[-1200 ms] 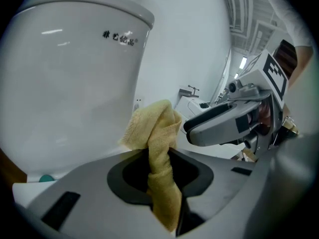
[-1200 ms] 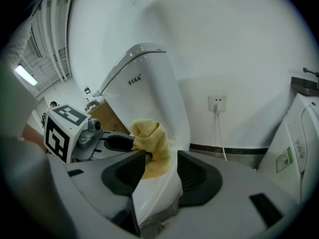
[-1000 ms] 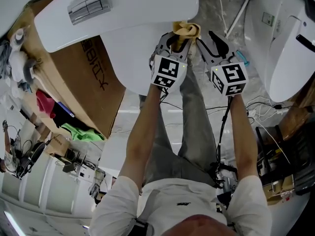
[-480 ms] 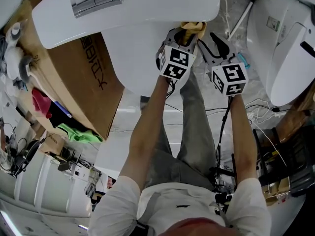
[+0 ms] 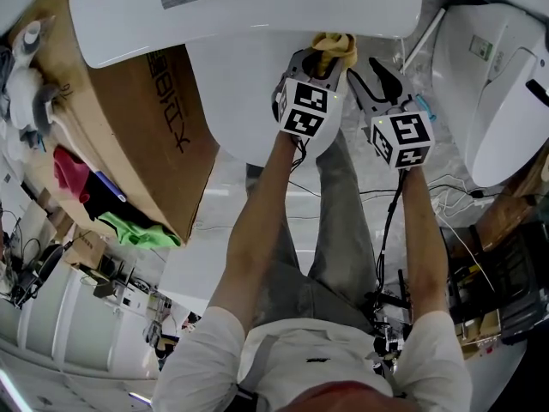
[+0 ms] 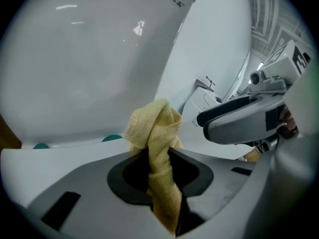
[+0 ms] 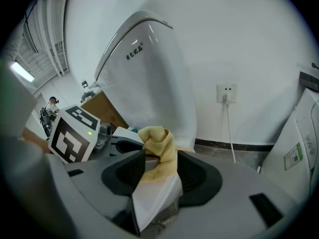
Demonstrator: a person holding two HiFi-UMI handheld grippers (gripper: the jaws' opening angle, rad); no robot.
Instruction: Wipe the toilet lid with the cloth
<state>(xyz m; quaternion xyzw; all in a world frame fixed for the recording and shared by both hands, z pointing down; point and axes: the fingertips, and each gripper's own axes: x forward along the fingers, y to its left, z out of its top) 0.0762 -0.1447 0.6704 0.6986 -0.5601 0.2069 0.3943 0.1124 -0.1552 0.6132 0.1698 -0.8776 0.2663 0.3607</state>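
While the left gripper [image 5: 312,60] is clamped on the yellow cloth [image 5: 333,46], the bunch sits at the toilet lid [image 5: 244,84] edge. The right gripper [image 5: 378,69] hangs beside it, jaws apart and empty. I'd judge most of the wiping is yet to do.

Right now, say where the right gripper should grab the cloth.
Take the bunched top of the cloth, standing clear above the left gripper, from the right: the rest is pinched in its fingers, and the toilet lid crowds the left.
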